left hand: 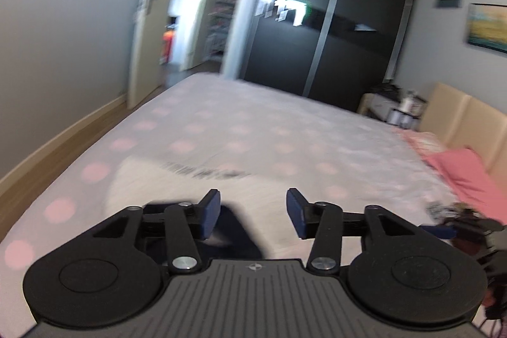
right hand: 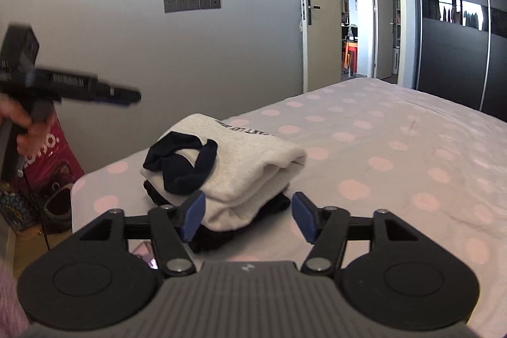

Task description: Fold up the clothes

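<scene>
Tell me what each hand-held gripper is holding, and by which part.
Nothing: the left hand-held gripper and right hand-held gripper are both open, empty.

polka-dot bed [right hand: 396, 148], dark wardrobe [left hand: 332, 30], pink pillow [left hand: 465, 173]

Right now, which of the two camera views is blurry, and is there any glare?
Left wrist view: motion-blurred throughout, the folded white garment smeared, bright glare on the dark wardrobe. Right wrist view: mostly sharp on the clothes stack; only the left gripper is blurred, and the bedspread bends from fisheye.
</scene>
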Motion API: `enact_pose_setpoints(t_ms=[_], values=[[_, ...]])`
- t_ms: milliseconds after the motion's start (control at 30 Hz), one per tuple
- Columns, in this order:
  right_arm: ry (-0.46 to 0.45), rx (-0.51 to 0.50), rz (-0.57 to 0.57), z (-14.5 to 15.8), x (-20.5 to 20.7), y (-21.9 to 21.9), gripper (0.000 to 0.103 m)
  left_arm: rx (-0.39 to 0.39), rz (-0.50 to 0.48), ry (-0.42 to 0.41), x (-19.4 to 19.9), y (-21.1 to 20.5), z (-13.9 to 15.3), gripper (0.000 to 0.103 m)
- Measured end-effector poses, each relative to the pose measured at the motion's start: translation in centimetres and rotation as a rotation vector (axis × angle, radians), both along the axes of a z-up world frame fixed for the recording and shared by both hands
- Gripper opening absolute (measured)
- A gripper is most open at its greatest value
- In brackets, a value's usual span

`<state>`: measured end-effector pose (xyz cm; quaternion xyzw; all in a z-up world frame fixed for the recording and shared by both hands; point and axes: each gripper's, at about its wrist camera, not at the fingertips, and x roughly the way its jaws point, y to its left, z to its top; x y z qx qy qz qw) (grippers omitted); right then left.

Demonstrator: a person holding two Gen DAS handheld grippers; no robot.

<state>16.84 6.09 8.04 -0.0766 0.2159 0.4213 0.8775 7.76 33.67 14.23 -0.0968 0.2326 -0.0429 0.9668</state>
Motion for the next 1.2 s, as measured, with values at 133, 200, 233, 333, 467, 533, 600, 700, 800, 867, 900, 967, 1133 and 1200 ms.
enact_pose_setpoints(t_ms=[133, 200, 233, 333, 467, 533, 600, 700, 800, 867, 900, 967, 1133, 1200], values=[[-0.078, -0.021, -0.047, 2.2, -3.0, -4.0, 0.084, 0.067, -0.058, -0.061, -0.9, -6.0, 4.3, 0.065], [-0.123, -0.016, -0.074, 3.3, -4.6, -6.1, 0.088, 0.102, -0.072, -0.093, -1.5, -9.2, 5.6, 0.075], [-0.141, -0.012, -0.087, 3.8, -5.4, -7.2, 0.09, 0.117, -0.072, -0.111, -1.9, -10.9, 6.0, 0.079], [-0.184, -0.004, -0.134, 4.6, -7.7, -9.9, 0.094, 0.129, -0.059, -0.137, -3.4, -15.5, 5.6, 0.079], [-0.199, 0.02, -0.237, 4.8, -9.9, -13.3, 0.098, 0.083, -0.04, -0.102, -5.0, -20.4, 2.8, 0.08], [-0.2, 0.033, -0.311, 4.5, -10.8, -15.0, 0.098, 0.039, -0.02, -0.082, -5.8, -22.2, 1.0, 0.08], [-0.191, 0.045, -0.397, 3.8, -11.5, -16.5, 0.099, -0.023, 0.02, -0.054, -6.8, -23.4, -1.4, 0.081], [-0.181, 0.033, -0.532, 1.9, -12.6, -17.9, 0.099, -0.037, 0.043, -0.031, -8.5, -25.3, -5.3, 0.082], [-0.169, 0.02, -0.636, -0.2, -14.0, -18.6, 0.099, -0.009, 0.059, 0.016, -9.8, -26.3, -8.2, 0.082], [-0.152, 0.014, -0.694, -1.7, -14.9, -18.9, 0.099, -0.001, 0.073, 0.045, -10.4, -26.7, -9.9, 0.082], [-0.143, 0.015, -0.718, -2.4, -15.3, -19.0, 0.099, -0.003, 0.082, 0.043, -10.6, -26.7, -10.5, 0.082], [-0.132, 0.023, -0.762, -3.8, -16.2, -19.1, 0.099, 0.011, 0.096, 0.028, -10.9, -27.0, -11.7, 0.082], [-0.138, 0.077, -0.833, -6.0, -17.5, -18.5, 0.099, 0.125, 0.116, -0.017, -11.2, -28.7, -14.0, 0.082], [-0.151, 0.089, -0.856, -6.7, -17.9, -18.3, 0.099, 0.155, 0.12, -0.038, -11.3, -29.0, -14.5, 0.082]])
